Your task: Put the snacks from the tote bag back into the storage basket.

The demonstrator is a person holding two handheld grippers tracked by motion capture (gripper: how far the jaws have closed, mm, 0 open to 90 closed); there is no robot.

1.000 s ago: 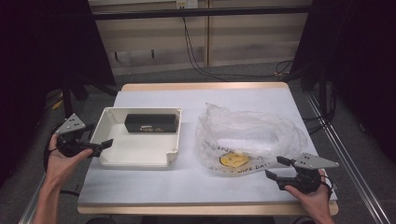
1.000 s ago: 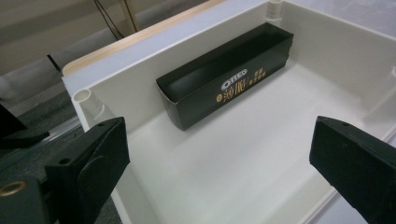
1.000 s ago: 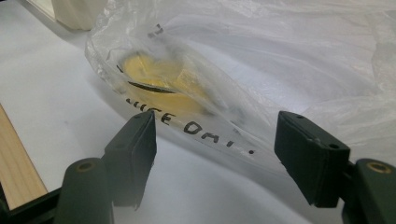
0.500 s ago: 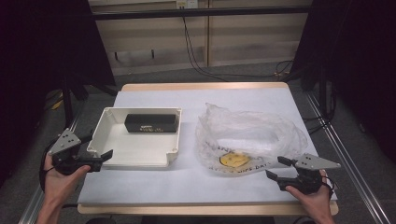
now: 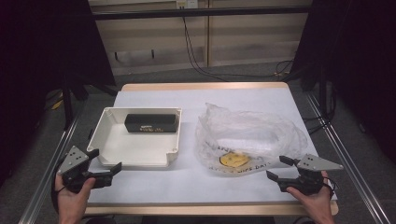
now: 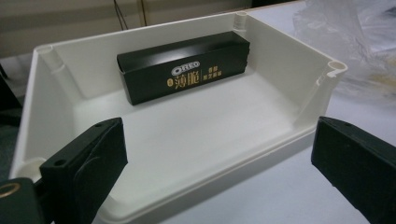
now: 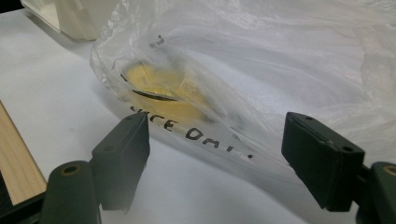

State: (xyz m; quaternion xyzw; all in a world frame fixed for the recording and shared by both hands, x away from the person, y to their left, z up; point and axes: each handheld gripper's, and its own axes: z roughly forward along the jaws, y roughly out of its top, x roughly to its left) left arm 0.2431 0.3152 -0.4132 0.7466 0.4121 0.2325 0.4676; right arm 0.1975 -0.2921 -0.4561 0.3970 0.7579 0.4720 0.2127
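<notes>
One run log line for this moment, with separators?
left gripper: open, near tray | right gripper: open, near plastic bag | black box: in tray

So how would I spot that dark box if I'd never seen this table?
Find the white tray on the table's left half, opposite the crumpled clear bag. The dark box lies inside, along the tray's far wall: long, black, with Oreo lettering, the only thing in it.

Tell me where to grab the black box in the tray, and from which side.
Grip the black box across its two long faces, near the middle, coming straight down from above. It lies flat against the far wall of the tray, so a side approach looks blocked by the walls. The open left claw is nearest, at the tray's near left corner.
</notes>
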